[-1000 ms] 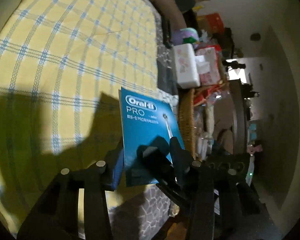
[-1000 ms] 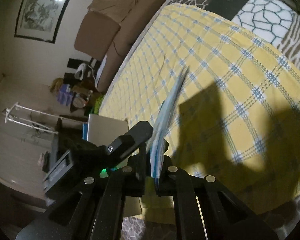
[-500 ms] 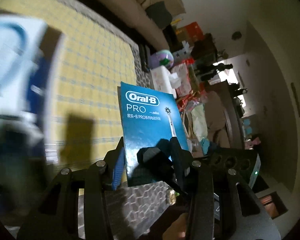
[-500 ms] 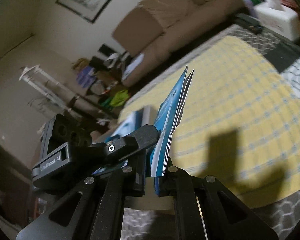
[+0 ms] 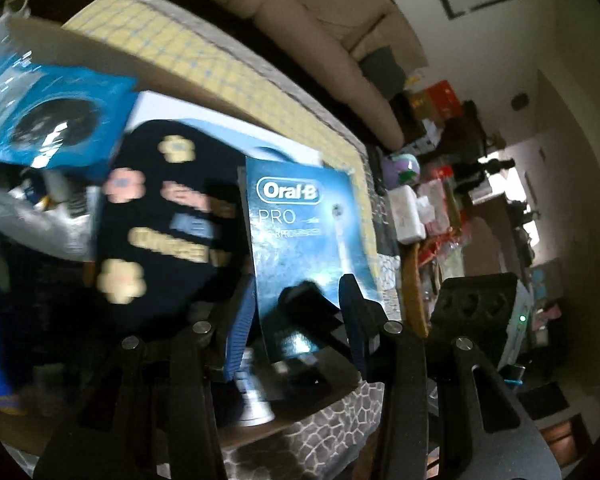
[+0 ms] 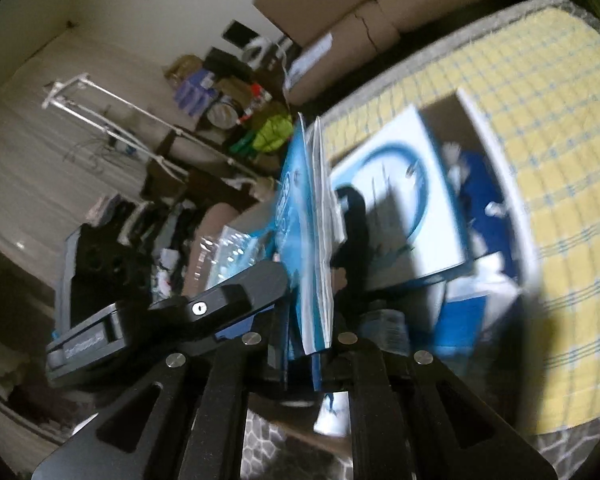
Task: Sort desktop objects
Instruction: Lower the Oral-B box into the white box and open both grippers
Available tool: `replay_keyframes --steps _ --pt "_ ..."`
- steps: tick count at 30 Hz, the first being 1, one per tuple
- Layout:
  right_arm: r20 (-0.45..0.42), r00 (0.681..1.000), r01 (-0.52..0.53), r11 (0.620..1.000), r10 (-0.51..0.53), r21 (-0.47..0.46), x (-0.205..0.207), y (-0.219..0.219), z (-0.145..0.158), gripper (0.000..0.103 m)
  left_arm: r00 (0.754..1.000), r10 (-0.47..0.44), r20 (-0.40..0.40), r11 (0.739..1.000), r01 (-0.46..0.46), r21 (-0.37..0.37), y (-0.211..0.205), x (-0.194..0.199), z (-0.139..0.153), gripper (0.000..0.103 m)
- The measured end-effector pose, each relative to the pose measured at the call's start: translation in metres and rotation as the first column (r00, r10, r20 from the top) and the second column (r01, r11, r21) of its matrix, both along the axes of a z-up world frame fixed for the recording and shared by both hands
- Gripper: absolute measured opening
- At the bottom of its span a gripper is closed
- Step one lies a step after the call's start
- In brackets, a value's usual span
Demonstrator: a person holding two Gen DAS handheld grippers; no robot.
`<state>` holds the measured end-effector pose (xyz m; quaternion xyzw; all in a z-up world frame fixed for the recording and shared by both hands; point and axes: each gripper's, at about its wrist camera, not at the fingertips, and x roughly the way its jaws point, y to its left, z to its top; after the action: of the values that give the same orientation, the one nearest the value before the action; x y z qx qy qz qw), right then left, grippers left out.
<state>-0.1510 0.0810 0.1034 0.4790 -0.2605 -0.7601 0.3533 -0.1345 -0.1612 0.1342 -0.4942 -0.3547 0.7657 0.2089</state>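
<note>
- The right claw (image 6: 308, 336) is pinching the booklet (image 5: 300, 220) by its lower edge. Its jaws are just beginning to open, and the pages are between them.
- The left claw (image 5: 296, 320) is standing part-way apart around the booklet's bottom. Whether its pads are pressing on it cannot be told.
- The booklet is hanging upright just above the open box (image 6: 432, 140), so the step in hand is probably filing it there with the other items.
- The next move is likely calling for lowering the booklet edge-first into a gap beside the dark pouch (image 5: 160, 220) before letting go fully.
- The booklet is thin, glossy and blue, with several loose white leaves that are fanning slightly and may splay on release.
- The box is showing stiff white card printed with a blue ring. The pouch inside it is looking soft and has a flower pattern.
- A yellow checked cloth (image 6: 560, 140) is lying beyond the box.
</note>
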Motion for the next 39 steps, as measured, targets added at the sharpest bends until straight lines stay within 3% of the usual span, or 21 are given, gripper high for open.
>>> replay_keyframes --steps 5,7,11,13,15,18,23,28,35,39 --pt "0.042 0.999 0.005 0.998 -0.008 0.057 -0.003 -0.021 -0.011 0.017 1.000 0.030 -0.001 0.999 -0.030 0.011 -0.022 0.007 -0.011 0.040" --pt "0.046 0.999 0.014 0.996 -0.018 0.086 0.000 -0.019 -0.009 0.019 0.999 0.033 -0.015 0.999 -0.033 -0.002 -0.029 0.009 -0.007 0.047" --pt "0.025 0.999 0.024 0.986 -0.029 0.165 0.013 -0.004 -0.001 0.046 0.997 0.034 -0.062 0.998 -0.037 -0.055 -0.042 0.019 0.004 0.057" --pt "0.003 1.000 0.024 0.981 -0.025 0.192 0.021 0.001 0.007 0.052 0.996 0.019 -0.083 0.994 -0.027 -0.105 -0.039 0.026 0.011 0.063" --pt "-0.045 0.998 0.048 0.964 -0.038 0.263 0.030 0.007 0.017 0.066 0.995 0.001 -0.104 0.987 -0.018 -0.158 -0.032 0.035 0.017 0.070" --pt "-0.102 0.994 0.068 0.940 -0.035 0.333 0.039 0.010 0.028 0.067 0.992 -0.029 -0.123 0.976 0.001 -0.219 -0.024 0.050 0.022 0.075" --pt "-0.144 0.988 0.099 0.927 -0.049 0.361 0.052 0.010 0.038 0.068 0.988 -0.058 -0.143 0.948 0.009 -0.318 -0.013 0.072 0.032 0.081" --pt "-0.180 0.983 0.109 0.900 -0.034 0.423 0.069 0.012 0.040 0.074 0.980 -0.076 -0.183 0.899 -0.012 -0.439 -0.011 0.092 0.040 0.085" --pt "-0.228 0.974 0.126 0.856 -0.010 0.502 0.093 0.004 0.037 0.085 0.977 -0.073 -0.200 0.847 -0.045 -0.530 -0.012 0.113 0.031 0.095" --pt "-0.271 0.962 0.145 0.824 0.011 0.548 0.107 -0.003 0.036 0.103 0.977 -0.061 -0.204 0.847 -0.058 -0.528 -0.015 0.120 0.024 0.098"
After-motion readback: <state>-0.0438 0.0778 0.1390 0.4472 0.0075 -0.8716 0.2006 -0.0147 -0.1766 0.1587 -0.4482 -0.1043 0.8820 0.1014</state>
